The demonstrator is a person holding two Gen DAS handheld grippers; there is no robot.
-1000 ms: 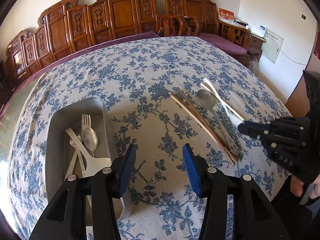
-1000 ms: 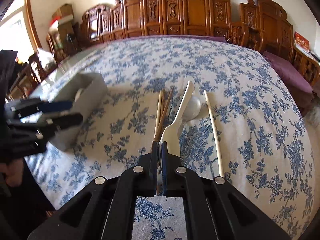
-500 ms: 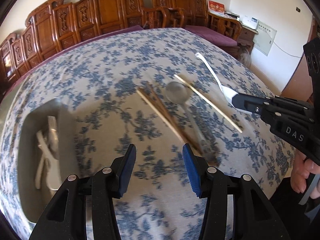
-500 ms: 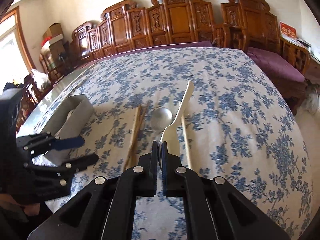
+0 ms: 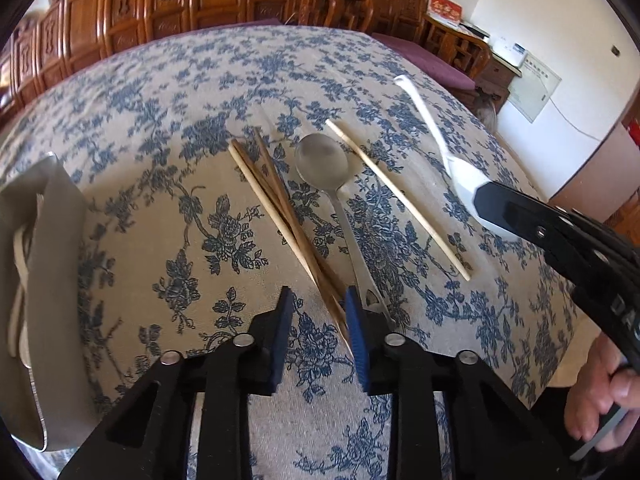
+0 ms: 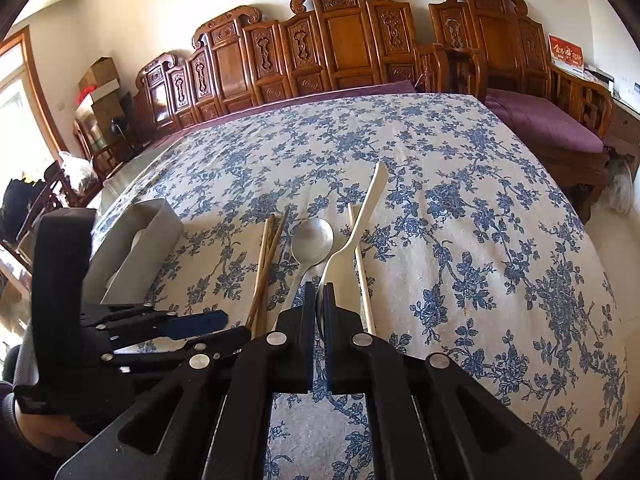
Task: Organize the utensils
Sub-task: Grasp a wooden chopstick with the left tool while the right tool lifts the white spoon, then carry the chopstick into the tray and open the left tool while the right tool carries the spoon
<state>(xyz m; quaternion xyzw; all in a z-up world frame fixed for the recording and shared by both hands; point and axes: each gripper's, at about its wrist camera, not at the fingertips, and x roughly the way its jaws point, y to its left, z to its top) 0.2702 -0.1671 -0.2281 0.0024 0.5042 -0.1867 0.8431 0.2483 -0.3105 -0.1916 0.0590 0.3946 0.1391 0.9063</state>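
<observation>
Utensils loose on blue-flowered tablecloth (image 5: 168,184): crossed brown chopsticks (image 5: 280,208), metal spoon (image 5: 324,164) beside them, pale single chopstick (image 5: 396,196) further right. Grey tray (image 5: 52,280) of cutlery at left edge. Left gripper (image 5: 318,320) just narrowed, chopstick tips between jaws, not visibly pinched. Right gripper (image 6: 318,300) clamped on white plastic spoon (image 6: 360,220), raised above table.

Bright window daylight, fisheye-curved dark edges, slight motion blur
</observation>
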